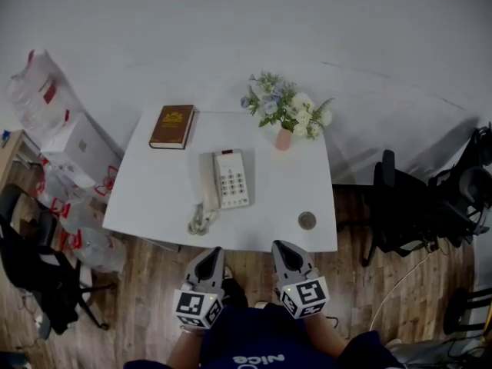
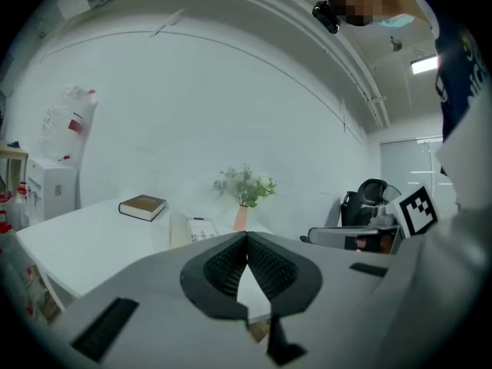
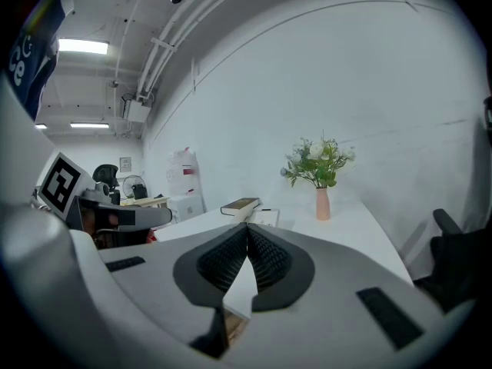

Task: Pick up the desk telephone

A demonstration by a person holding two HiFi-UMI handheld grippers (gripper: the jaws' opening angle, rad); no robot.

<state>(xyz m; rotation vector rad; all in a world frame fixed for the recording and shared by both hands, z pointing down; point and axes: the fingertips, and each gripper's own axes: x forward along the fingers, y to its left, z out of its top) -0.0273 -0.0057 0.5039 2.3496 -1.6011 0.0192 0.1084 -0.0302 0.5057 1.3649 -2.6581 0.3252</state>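
- White table (image 1: 146,206): occupied the middle of the head view, on a wooden floor (image 1: 154,298).
- Black chair (image 1: 393,206): stood just beside the table's right edge.
- Left gripper (image 1: 213,250): held over the floor, short of the table's near edge, pointed toward the table. Jaws clenched pad against pad, with nothing between them.
- Right gripper (image 1: 281,245): held beside the left one and apart from it, likewise short of the near edge. Jaws clenched together, empty.
- Desk telephone (image 1: 225,179): lay flat near the table's centre, well apart from both grippers. Handset (image 1: 207,179) seated left of the keypad (image 1: 234,181); coiled cord (image 1: 201,220) bunched toward the near edge.
- Brown book (image 1: 172,126): lay closed toward the far left corner.
- Pink vase (image 1: 284,138): stood upright at the far right, beyond the telephone, and carried flowers (image 1: 286,108).
- Small round object (image 1: 307,221): lay close to the near right corner. Identity could not be told.
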